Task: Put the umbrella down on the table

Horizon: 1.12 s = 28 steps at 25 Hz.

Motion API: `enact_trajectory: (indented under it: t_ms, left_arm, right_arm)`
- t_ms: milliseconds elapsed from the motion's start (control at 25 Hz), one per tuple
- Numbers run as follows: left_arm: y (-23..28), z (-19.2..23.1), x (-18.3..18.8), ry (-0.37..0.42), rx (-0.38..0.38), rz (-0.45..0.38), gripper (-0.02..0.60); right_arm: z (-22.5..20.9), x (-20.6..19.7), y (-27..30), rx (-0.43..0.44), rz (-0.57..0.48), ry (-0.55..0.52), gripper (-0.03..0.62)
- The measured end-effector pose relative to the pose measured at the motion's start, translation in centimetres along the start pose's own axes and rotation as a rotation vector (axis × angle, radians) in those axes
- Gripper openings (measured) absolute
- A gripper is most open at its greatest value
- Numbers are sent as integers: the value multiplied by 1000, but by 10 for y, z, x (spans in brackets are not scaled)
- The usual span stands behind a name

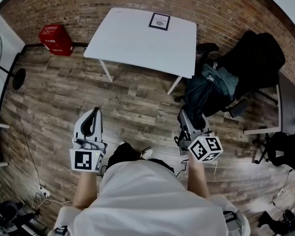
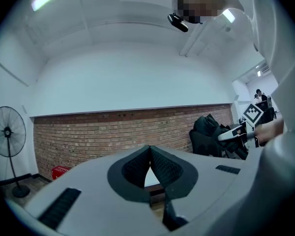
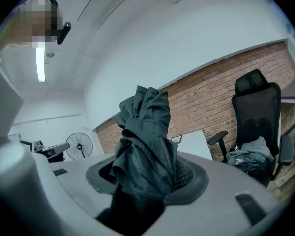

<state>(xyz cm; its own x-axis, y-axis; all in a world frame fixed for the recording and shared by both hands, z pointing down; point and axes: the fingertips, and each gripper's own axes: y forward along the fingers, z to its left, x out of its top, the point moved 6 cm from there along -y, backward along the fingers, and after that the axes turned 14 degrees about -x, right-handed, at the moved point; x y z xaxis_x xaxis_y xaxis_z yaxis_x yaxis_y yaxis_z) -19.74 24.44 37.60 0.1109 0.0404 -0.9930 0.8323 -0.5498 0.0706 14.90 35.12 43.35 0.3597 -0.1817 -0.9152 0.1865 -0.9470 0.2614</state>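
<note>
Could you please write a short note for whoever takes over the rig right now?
Left gripper: shut, empty.
Right gripper: shut on the folded umbrella, which sticks out past the jaws.
Table: some way ahead of the person, with only a small framed card at its far edge.
Done: the umbrella is in hand.
Left: step up to the table, lay the umbrella on it, then open the jaws.

Dark teal umbrella (image 3: 145, 141) — white table (image 1: 132, 38).
</note>
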Motion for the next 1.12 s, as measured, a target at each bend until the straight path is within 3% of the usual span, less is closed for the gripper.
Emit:
enact_trajectory:
  t_ms: [320, 600, 1120]
  left_arm:
    - [18, 0, -23, -43, -6, 46, 23]
    - [82, 16, -24, -55, -115, 3, 23]
    - [178, 160, -15, -76, -149, -83, 23]
  right_arm:
    - [-25, -22, 15, -36, 74, 11, 233]
    - [-41, -8, 44, -101, 81, 12, 233]
    - [13, 67, 182, -147, 8, -17, 233]
